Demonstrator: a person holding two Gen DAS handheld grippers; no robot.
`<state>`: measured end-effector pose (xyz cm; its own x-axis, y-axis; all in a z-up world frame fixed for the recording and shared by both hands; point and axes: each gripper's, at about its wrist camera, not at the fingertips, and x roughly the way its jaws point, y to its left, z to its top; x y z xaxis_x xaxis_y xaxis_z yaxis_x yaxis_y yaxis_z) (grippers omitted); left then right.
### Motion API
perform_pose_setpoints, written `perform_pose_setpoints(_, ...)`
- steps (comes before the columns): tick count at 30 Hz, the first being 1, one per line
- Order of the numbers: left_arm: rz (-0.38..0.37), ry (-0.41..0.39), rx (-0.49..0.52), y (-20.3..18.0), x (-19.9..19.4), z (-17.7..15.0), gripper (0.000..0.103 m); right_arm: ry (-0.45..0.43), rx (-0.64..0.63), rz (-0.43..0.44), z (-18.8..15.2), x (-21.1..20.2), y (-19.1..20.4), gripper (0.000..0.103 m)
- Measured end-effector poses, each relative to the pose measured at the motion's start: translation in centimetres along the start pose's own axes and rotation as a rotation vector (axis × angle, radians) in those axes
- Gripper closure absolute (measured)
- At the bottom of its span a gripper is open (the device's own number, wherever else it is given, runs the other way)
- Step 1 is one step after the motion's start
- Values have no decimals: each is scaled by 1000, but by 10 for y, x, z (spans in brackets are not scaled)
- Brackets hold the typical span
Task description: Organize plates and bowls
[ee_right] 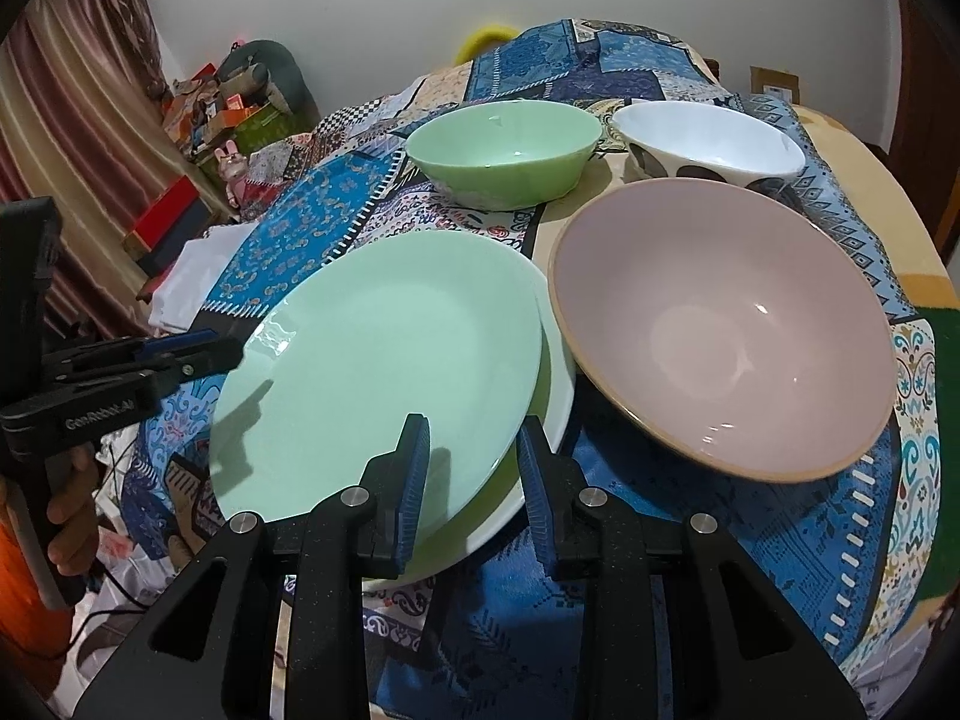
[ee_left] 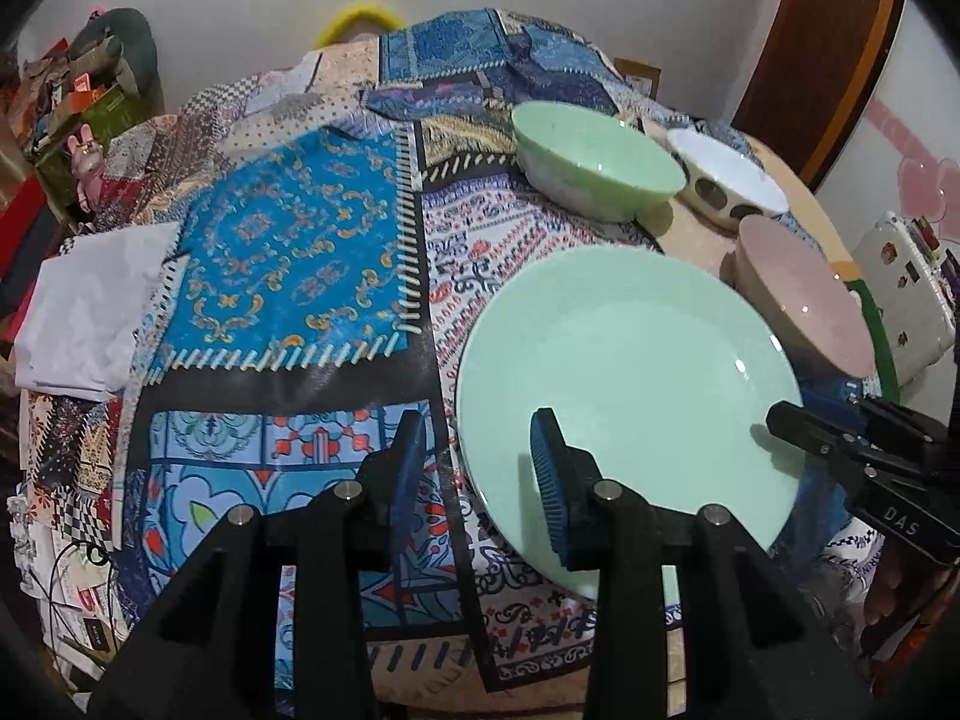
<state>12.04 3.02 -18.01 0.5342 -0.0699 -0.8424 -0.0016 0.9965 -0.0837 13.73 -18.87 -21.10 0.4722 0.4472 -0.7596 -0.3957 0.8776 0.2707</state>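
Observation:
A pale green plate [ee_left: 630, 348] [ee_right: 372, 360] sits slightly off-centre over a second pale plate [ee_right: 564, 384], whose rim shows at the right. My right gripper [ee_right: 473, 423] [ee_left: 780, 417] is shut on the green plate's near right rim, one pad inside and one outside. My left gripper [ee_left: 479, 417] [ee_right: 222, 354] is open astride the left rim, with cloth showing between its outer pad and the rim. A pink bowl [ee_right: 720, 324] [ee_left: 798, 306] stands right of the plates. Behind are a green bowl [ee_right: 504, 150] [ee_left: 600, 162] and a white spotted bowl [ee_right: 708, 144] [ee_left: 726, 180].
A patchwork cloth [ee_left: 300, 252] covers the round table. A folded white cloth [ee_left: 90, 312] lies at the left edge, with boxes and clutter [ee_right: 180, 216] beyond. A white device [ee_left: 900, 294] sits off the right edge. A hand [ee_right: 66, 510] holds the left gripper.

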Motion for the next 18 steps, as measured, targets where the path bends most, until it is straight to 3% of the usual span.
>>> perform_pose_setpoints(7, -25, -78, 17, -11, -30, 9, 65, -32, -1, 1, 1, -17, -4, 74)
perform_pose_setpoints(18, -70, -207, 112, -63, -58, 29, 30, -186, -25, -64, 19, -69, -13, 73)
